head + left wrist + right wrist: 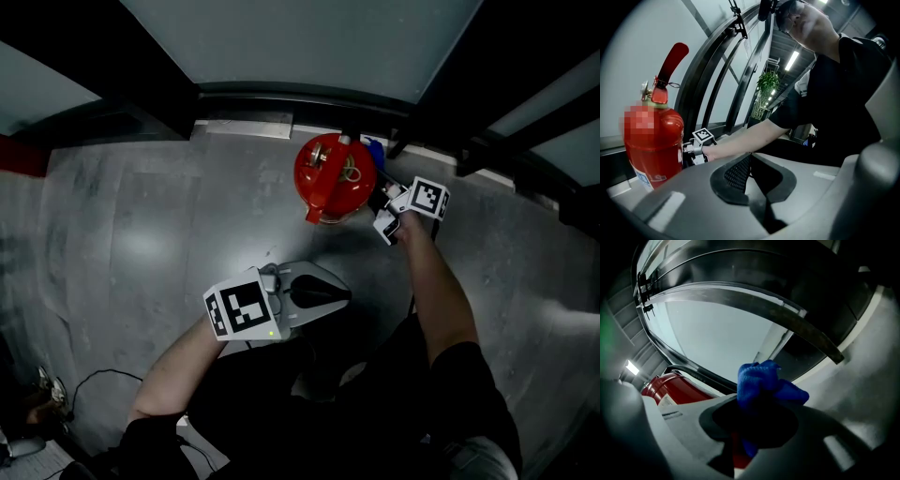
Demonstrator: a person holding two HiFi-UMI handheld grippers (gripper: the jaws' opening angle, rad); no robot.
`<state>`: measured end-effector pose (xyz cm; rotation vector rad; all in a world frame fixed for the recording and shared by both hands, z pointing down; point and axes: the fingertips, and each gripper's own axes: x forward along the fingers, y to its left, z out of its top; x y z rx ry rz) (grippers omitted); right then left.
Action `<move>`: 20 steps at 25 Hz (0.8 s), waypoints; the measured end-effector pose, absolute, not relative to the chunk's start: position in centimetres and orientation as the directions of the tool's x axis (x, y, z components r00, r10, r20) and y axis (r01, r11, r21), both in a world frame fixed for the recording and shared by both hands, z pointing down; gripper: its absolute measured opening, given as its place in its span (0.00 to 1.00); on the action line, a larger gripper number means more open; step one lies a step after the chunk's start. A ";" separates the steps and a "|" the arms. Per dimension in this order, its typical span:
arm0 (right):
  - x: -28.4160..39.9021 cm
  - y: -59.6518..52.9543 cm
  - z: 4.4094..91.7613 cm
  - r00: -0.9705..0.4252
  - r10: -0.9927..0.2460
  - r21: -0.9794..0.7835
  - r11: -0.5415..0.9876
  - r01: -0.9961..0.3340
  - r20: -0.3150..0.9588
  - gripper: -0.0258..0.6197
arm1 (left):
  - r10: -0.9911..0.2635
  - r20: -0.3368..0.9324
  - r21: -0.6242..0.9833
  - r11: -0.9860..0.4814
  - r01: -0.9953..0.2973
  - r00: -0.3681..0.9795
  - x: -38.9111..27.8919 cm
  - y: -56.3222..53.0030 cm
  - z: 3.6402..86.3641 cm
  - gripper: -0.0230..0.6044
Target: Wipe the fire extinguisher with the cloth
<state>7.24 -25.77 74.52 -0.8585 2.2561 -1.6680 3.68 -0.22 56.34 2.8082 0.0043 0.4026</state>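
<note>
Extinguisher (328, 178) one, cloth (764, 380) one, in right tool (757, 420).

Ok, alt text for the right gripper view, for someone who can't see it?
The right gripper is shut on a bunched blue cloth. A red fire extinguisher stands at lower left, before a glass wall panel; grey floor lies at right.

Extinguisher (323, 183) is showing red | cloth (761, 380) is showing blue | cubes (246, 309) are carrying black-and-white square markers | floor (141, 244) is reading mottled grey | sleeve (469, 394) is showing black | plant (768, 83) is showing green
</note>
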 end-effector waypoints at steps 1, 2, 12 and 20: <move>7.1 -25.7 75.1 -0.814 -0.556 -0.926 0.194 -0.325 0.169 0.18 | 0.046 0.277 0.304 -0.952 -0.042 0.960 3.6 -0.1 56.5 0.05; 7.1 -25.6 75.9 -0.816 -0.551 -0.925 0.188 -0.329 0.178 0.18 | 0.045 0.279 0.310 -0.950 -0.045 0.959 3.5 0.0 56.7 0.05; 8.2 -26.2 81.7 -0.774 -0.588 -0.944 0.054 -0.327 0.234 0.18 | 0.002 0.290 0.351 -0.931 -0.104 0.957 2.2 0.6 57.4 0.05; 8.1 -24.6 87.1 -0.713 -0.552 -0.867 -0.038 -0.497 0.433 0.18 | -0.012 0.321 0.365 -0.921 -0.136 0.947 1.7 1.1 58.2 0.05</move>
